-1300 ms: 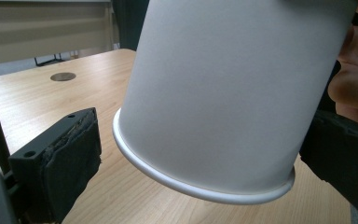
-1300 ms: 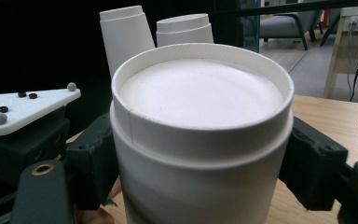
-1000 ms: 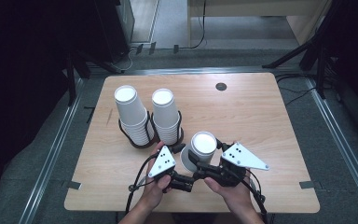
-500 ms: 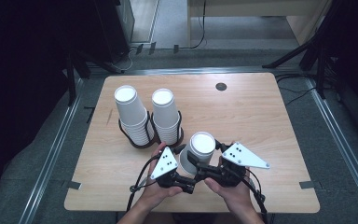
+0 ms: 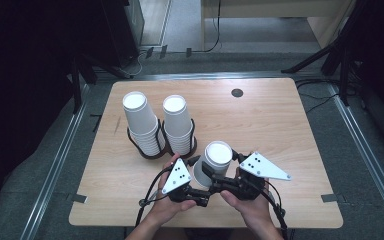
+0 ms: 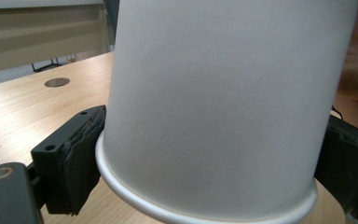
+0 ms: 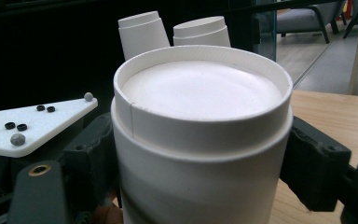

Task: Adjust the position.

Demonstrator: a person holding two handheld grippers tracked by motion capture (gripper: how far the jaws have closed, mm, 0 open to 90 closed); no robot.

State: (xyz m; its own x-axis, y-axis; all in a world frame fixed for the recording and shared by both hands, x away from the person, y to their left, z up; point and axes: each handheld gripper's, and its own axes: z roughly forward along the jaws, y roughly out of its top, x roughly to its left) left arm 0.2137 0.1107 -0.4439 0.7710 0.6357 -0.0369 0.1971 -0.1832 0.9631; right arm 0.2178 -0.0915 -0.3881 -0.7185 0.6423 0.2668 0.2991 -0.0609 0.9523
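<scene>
Cup (image 5: 214,162) sits inverted near the table's (image 5: 280,130) near edge, right of two racked stacks (image 5: 160,125); your left gripper (image 5: 196,176) clamps its rim end, and your right gripper's (image 5: 215,175) jaws, flanking its base end, have just been opening, so you're probably handing it over; no readable writing.

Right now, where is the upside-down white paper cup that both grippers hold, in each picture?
High view: the upside-down white paper cup stands low, centre, between the hands.
Left gripper view: its wall spans most of the picture.
Right gripper view: its base is centre.
Shared landmark: the light wooden table.
</scene>
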